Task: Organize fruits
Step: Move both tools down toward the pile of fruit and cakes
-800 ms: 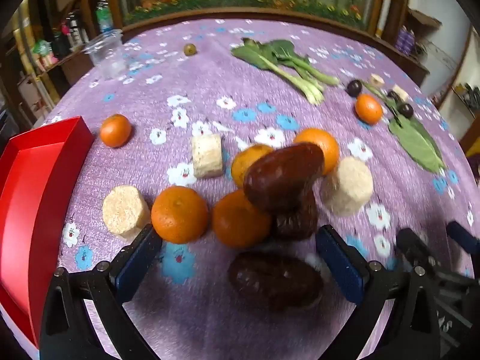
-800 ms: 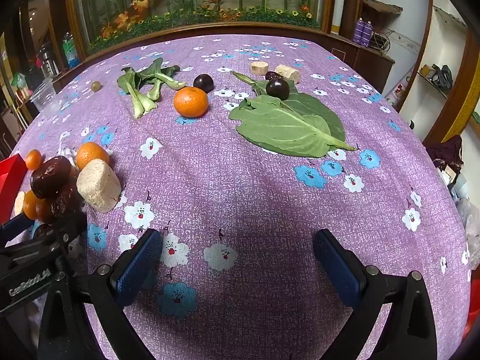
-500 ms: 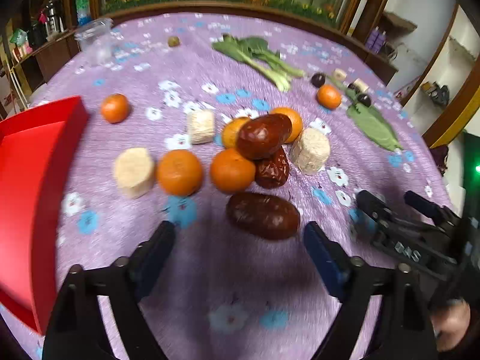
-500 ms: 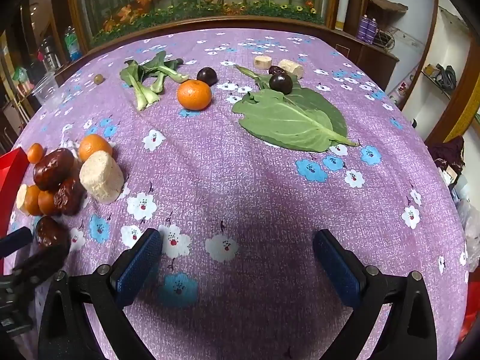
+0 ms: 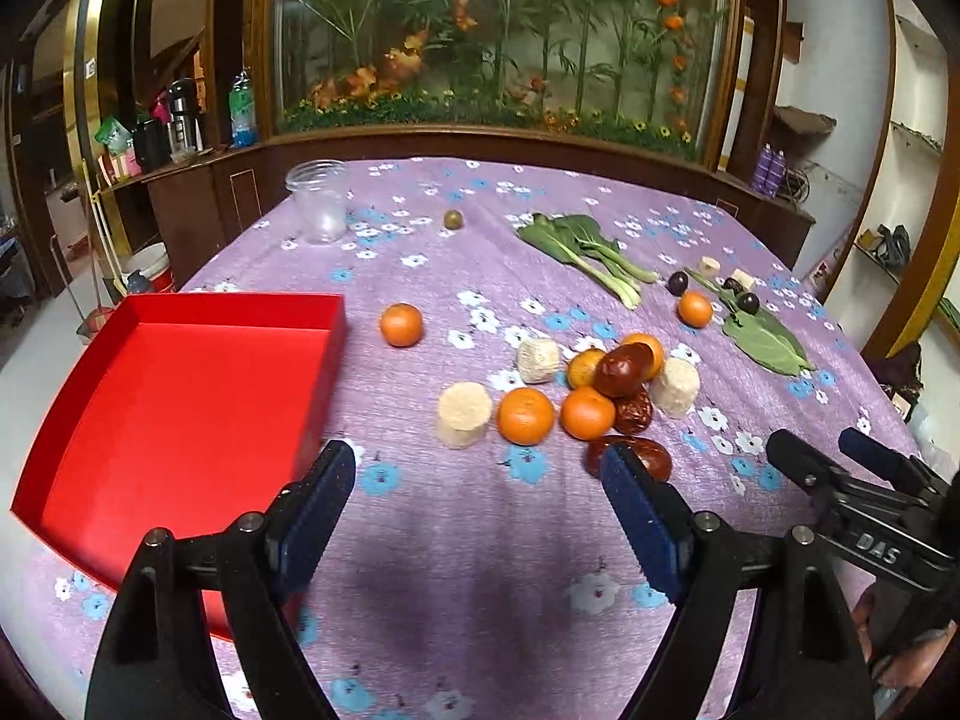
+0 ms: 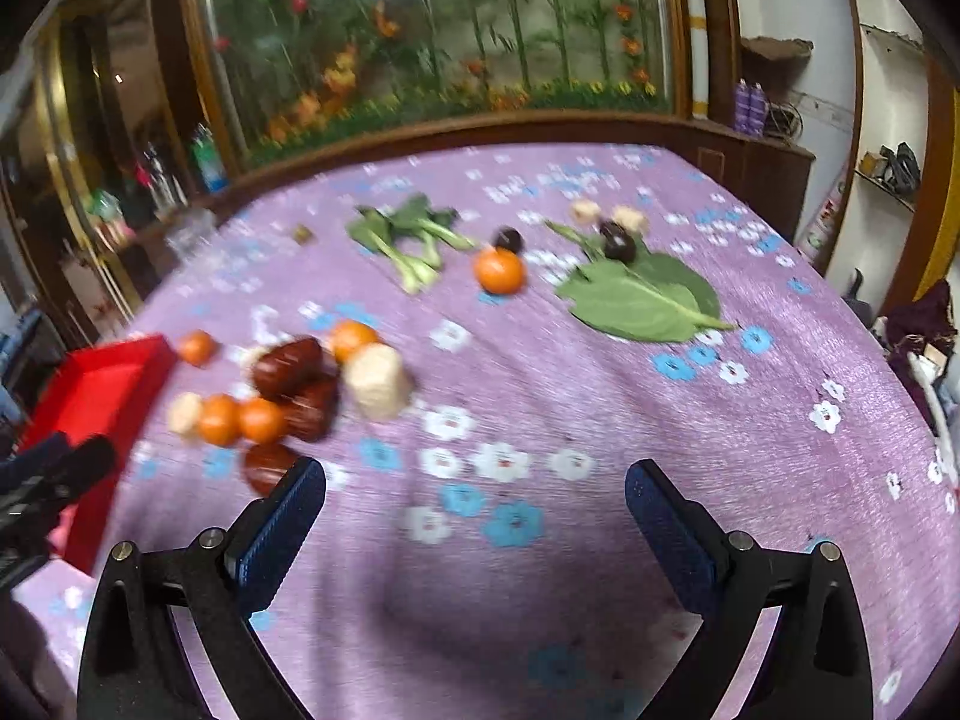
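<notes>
A round table draped in purple flowered cloth (image 5: 480, 540) is filling the frame, carrying a shallow red tray (image 5: 180, 384) at left, a cluster of orange mandarins (image 5: 525, 415), brown dates (image 5: 624, 360) and pale cylinders (image 5: 463, 414) at centre, and leafy greens (image 5: 591, 252) at upper right.

Bystanders on the purple surface
A clear plastic jar (image 5: 316, 201) stands at the far left; bok choy (image 5: 591, 254) and 1 broad leaf (image 5: 765, 343) lie right.

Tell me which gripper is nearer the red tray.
Left. The left gripper hangs open beside the red tray; the right gripper, also open, sits farther right, past the fruit pile.
</notes>
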`<state>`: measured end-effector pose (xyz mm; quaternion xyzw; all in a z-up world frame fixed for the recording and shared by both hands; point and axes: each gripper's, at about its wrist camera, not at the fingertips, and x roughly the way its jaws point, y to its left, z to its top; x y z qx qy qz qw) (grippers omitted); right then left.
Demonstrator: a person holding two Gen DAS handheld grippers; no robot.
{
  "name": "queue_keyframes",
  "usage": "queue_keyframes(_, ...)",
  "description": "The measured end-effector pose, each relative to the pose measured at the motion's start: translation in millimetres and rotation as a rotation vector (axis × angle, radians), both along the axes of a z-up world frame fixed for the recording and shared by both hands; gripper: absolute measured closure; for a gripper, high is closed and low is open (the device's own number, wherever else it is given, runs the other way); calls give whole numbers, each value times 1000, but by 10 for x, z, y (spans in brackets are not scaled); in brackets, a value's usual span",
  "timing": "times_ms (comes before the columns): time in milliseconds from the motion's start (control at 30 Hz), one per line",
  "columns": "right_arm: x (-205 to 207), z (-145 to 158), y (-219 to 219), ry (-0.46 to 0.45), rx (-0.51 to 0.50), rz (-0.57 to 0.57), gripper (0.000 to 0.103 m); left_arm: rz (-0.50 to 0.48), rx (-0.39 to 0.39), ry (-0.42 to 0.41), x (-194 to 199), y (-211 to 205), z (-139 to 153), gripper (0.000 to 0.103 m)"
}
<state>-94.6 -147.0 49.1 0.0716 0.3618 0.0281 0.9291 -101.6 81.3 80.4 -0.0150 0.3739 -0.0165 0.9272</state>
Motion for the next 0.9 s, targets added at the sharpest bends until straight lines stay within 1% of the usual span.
queue_keyframes(67, -64, 65, 76, -38, 3, 16, 1, -2, -7, -2, -4, 74, 1, 19)
queue_keyframes(133, -88, 108, 162, -57, -19, 31, 1, 5, 27, 0, -14, 61, 17, 19)
queue_keyframes(167, -92, 119, 206, -62, -32, 35, 1, 8, 28, -2, -18, 78, 11, 19)
queue_keyframes(333, -60, 118, 327, -47, -35, 67, 2, 21, 27, 2, -15, 172, -6, 19)
queue_keyframes(400, -36, 90, 365, -34, -29, 83, 4, 26, 23, 9, -1, 208, -22, 19)
queue_keyframes(467, -9, 60, 399, -15, -19, 106, 9, 31, 1, 18, 23, 266, -49, 19)
queue_keyframes(533, 21, 33, 448, 5, -9, 139, 17, 42, -32, 20, 46, 373, -60, 19)
queue_keyframes(567, 34, 23, 469, 13, -6, 153, 19, 54, -44, 20, 55, 434, -52, 19)
queue_keyframes(700, 62, -25, 547, 30, 7, 195, 20, 101, -104, 22, 86, 693, -41, 19)
queue_keyframes(767, 85, -42, 576, 35, 15, 207, 20, 107, -137, 24, 109, 773, -73, 19)
queue_keyframes(833, 121, -65, 611, 45, 22, 222, 20, 88, -157, 28, 129, 783, -107, 20)
queue_keyframes(900, 180, -109, 661, 69, 29, 244, 22, 61, -179, 31, 172, 747, -159, 23)
